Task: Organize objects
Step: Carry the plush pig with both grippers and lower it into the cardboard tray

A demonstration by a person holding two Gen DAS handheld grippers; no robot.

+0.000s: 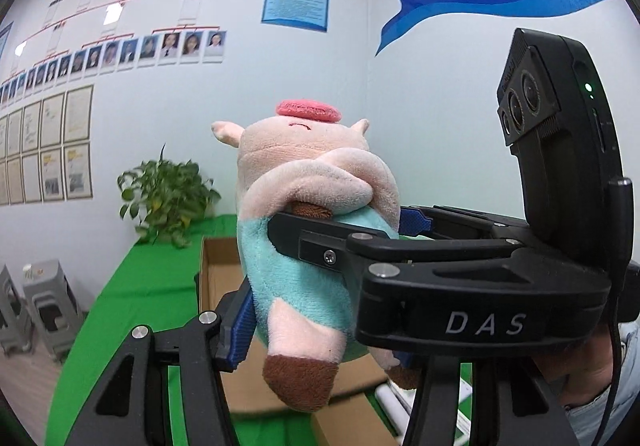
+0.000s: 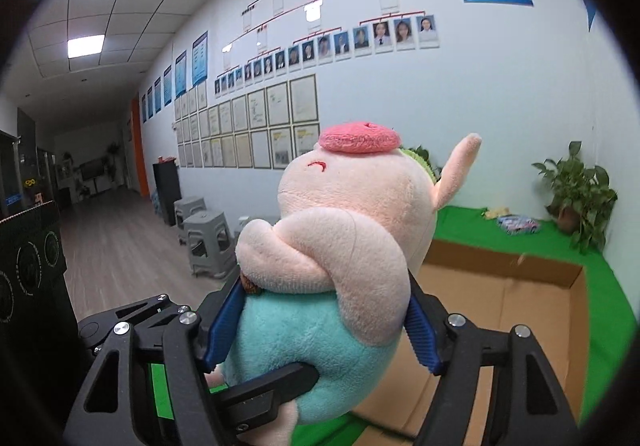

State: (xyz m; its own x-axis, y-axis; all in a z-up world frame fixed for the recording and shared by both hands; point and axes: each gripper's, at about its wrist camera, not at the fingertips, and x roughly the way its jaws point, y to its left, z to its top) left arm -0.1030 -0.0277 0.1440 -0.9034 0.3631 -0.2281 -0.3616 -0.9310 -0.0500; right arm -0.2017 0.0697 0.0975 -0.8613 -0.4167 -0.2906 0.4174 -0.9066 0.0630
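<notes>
Now the pig [image 2: 320, 266] is clamped between both grippers, right [image 2: 316, 322] and left [image 1: 320, 322]; both grips should be kept firm until the box [image 2: 520, 310] lies beneath the fingers.

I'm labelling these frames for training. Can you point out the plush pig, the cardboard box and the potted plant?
plush pig [image 2: 320, 358]: right wrist view, on its teal belly.
cardboard box [image 2: 500, 310]: right wrist view, on its inner floor.
potted plant [image 1: 168, 193]: left wrist view, on its leaves.
</notes>
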